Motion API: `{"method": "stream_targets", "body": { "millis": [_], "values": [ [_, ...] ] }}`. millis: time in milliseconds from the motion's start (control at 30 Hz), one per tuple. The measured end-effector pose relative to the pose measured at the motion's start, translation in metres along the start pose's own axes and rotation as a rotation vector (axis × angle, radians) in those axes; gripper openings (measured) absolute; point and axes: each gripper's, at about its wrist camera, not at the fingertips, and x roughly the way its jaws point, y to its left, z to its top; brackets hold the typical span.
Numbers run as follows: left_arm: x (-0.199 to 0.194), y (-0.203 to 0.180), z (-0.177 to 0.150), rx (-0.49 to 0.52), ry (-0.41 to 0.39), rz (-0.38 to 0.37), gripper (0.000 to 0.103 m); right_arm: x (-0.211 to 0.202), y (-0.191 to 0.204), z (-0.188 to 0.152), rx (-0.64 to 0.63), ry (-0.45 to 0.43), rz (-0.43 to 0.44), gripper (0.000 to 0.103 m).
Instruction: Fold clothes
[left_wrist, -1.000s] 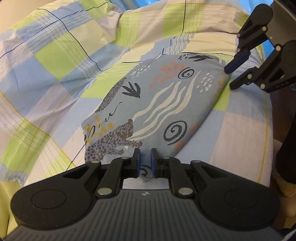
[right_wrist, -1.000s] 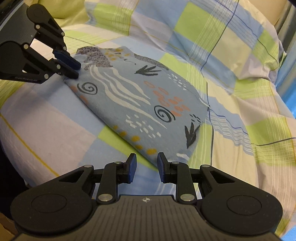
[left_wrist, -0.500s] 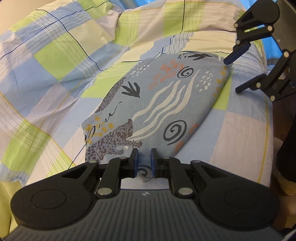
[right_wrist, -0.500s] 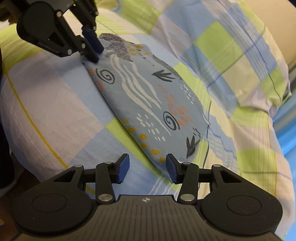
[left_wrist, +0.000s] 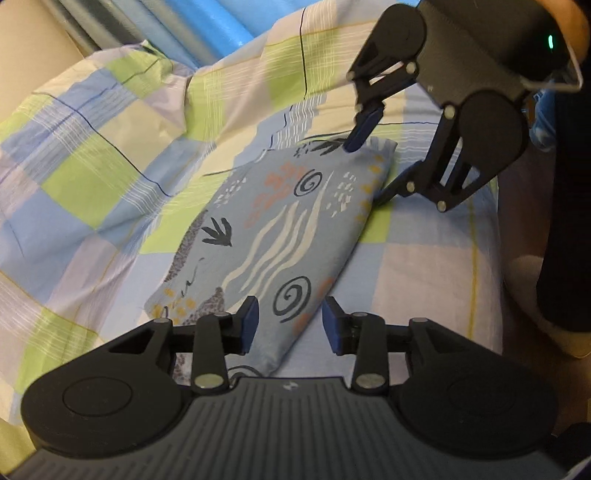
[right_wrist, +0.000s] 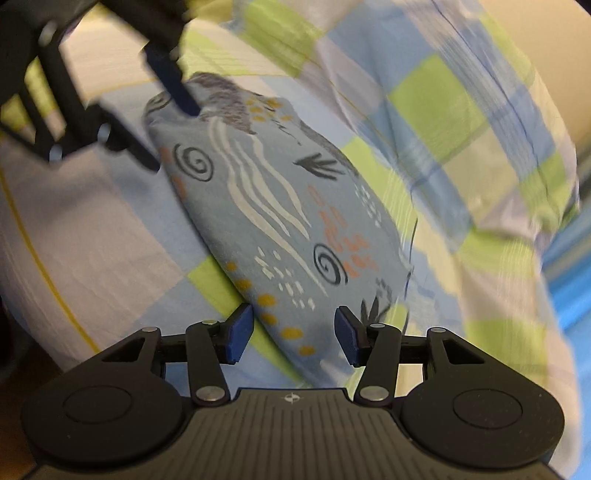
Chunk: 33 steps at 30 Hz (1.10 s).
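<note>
A folded light-blue garment (left_wrist: 280, 221) printed with swirls, wavy lines and leaves lies flat on the checked bedsheet (left_wrist: 92, 177). In the left wrist view my left gripper (left_wrist: 290, 326) is open, its fingers straddling the near end of the garment. My right gripper (left_wrist: 376, 162) is open at the far end, one blue pad touching the cloth's top corner. In the right wrist view, which is blurred, my right gripper (right_wrist: 293, 332) stands open over its end of the garment (right_wrist: 280, 206). The left gripper (right_wrist: 162, 125) is open at the opposite end.
A crumpled checked quilt (left_wrist: 122, 92) is piled behind the garment. The bed's edge (left_wrist: 495, 258) runs along the right of the left wrist view, with a person's dark-clad leg (left_wrist: 569, 221) beside it. Blue fabric (left_wrist: 221, 26) hangs at the back.
My left gripper has opened and let go of the garment's end. My right gripper has opened wider and tilted over the other end. The garment stays flat on the bed.
</note>
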Motion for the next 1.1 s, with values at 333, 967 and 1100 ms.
{"method": "stream_targets", "body": {
  "millis": [333,967,1100],
  "values": [
    [0.017,0.034,0.004,-0.225,0.029,0.046,0.034,-0.019,-0.023,0.01,0.314,-0.102,0.085,0.049],
    [0.068,0.06,0.061,-0.519,-0.057,0.09,0.034,0.055,-0.154,-0.044,1.039,-0.259,0.189,0.042],
    [0.097,0.071,0.064,-0.689,-0.044,0.13,0.034,0.078,-0.165,-0.048,1.092,-0.226,0.225,0.042]
  ]
}}
